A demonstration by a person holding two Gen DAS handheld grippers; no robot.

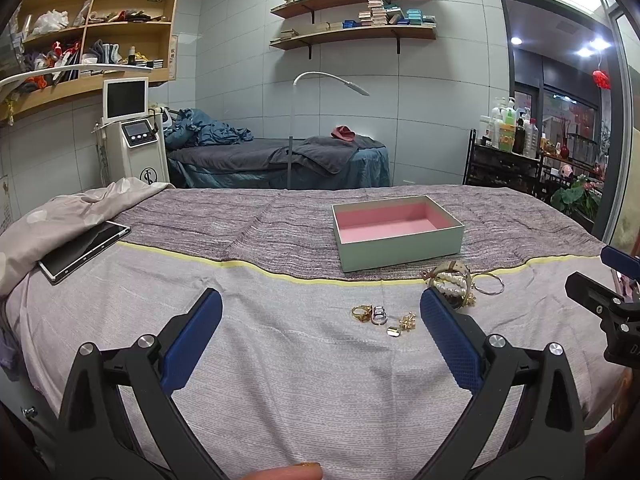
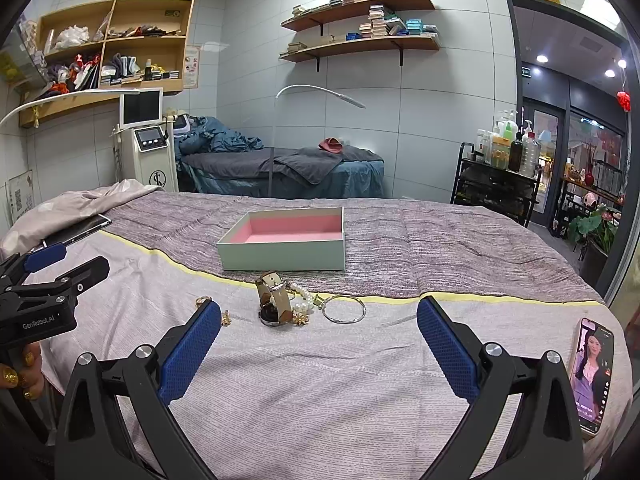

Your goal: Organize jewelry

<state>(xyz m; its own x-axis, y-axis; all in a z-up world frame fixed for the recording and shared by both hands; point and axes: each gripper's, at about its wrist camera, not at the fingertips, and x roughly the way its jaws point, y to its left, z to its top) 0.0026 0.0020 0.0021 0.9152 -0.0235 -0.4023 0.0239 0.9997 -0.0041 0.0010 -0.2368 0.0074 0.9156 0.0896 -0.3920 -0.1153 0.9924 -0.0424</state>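
Both tools are hovering over the bed (image 1: 280,380) with jaws spread wide and nothing between them: left hand-held gripper (image 1: 320,308), right hand-held gripper (image 2: 318,318).

The jewelry is lying loose on the cover, just in front of the box (image 1: 400,252), which is sitting open and holding nothing.

- Rings (image 1: 370,314): lying near the left tool. Judged best approach: descending straight, taking one piece per grasp.
- Watch (image 2: 274,296), pearls (image 2: 302,296) and hoop (image 2: 344,310): touching one another, so a grasp may be dragging neighbours.

Open cloth is surrounding the pile. A phone (image 2: 592,376) is resting near the right edge, a tablet (image 1: 84,246) at the left.
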